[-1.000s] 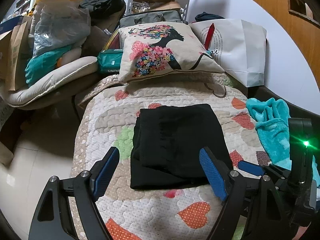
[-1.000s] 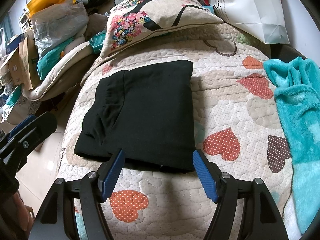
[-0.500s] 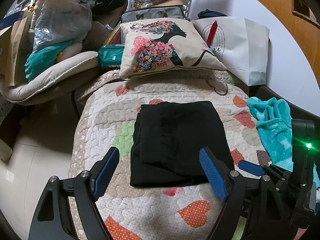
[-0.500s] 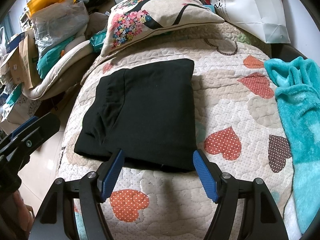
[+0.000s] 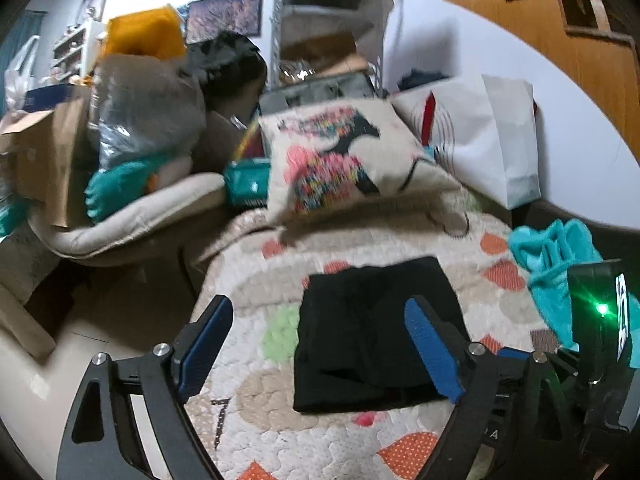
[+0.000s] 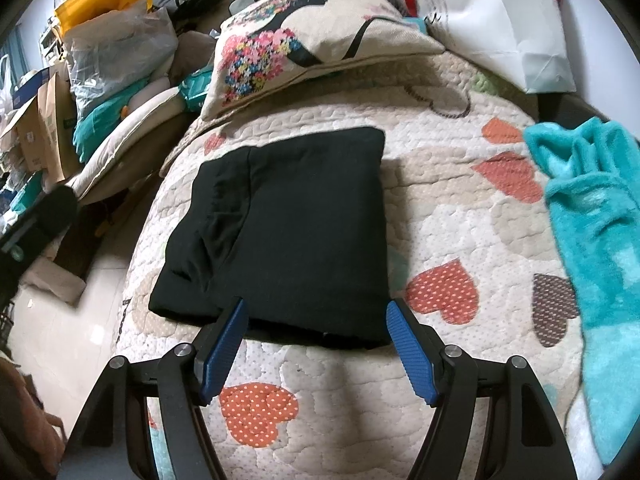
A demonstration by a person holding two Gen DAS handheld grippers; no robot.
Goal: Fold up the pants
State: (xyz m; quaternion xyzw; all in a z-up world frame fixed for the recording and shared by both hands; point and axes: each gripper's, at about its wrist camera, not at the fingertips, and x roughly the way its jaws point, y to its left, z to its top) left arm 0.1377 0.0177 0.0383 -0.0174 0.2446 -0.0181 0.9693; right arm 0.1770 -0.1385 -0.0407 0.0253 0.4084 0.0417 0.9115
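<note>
— Where did the black folded pants (image 6: pixel 288 224) lie?

— Flat on the heart-patterned quilted bedspread (image 6: pixel 460 216), in a squarish packet near its left edge, well short of the floral-print cushion (image 6: pixel 304 40) at the head. A fluffy teal blanket (image 6: pixel 592 216) was bunched along the right edge, apart from them.

— And the grippers?

— The right gripper (image 6: pixel 316 344) hung over the near hem, blue pads spread, nothing between them and no cloth pinched. The left gripper (image 5: pixel 320 344) was likewise spread; its jaws had just been opening further, and they held nothing, the pants showing beyond them.

— Your reading?

— The layers sat stacked with edges roughly aligned, the left side slightly rumpled. I judged the fold complete, or nearly so. Both tools stood clear, probably so as not to drag the packet apart.
</note>
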